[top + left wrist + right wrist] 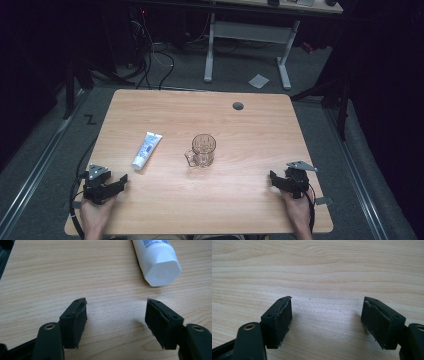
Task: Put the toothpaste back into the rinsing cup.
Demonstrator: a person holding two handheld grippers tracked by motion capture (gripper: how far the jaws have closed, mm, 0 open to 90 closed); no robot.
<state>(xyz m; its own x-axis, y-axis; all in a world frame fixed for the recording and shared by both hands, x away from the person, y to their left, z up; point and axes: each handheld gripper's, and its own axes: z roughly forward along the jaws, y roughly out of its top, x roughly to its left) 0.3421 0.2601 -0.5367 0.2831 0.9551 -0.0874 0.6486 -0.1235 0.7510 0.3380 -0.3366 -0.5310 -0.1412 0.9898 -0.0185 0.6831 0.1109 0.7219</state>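
A pale wooden tabletop carries two things; a clear glass mug stands upright near the middle, handle turned to the near left; a white tube lies flat to the left of it, well apart from the mug, its cap at the near end and its crimped tail at the far end; a small grey grommet sits in the tabletop towards the far edge. Beyond the tabletop, on the floor, a white desk frame, loose cables and a scrap of paper.

Left gripper at the near left corner, held in a hand, pointing right and slightly away; in the left gripper view its jaws are spread wide over bare wood, gripping nothing, and the tube's white cap lies just beyond the right-hand jaw, apart from it; no object stands between this gripper and the tube.

Right gripper at the near right edge, jaws pointing left; in the right gripper view they are spread wide, with bare wood grain between them; it holds and touches nothing, and the mug stands well apart from it.
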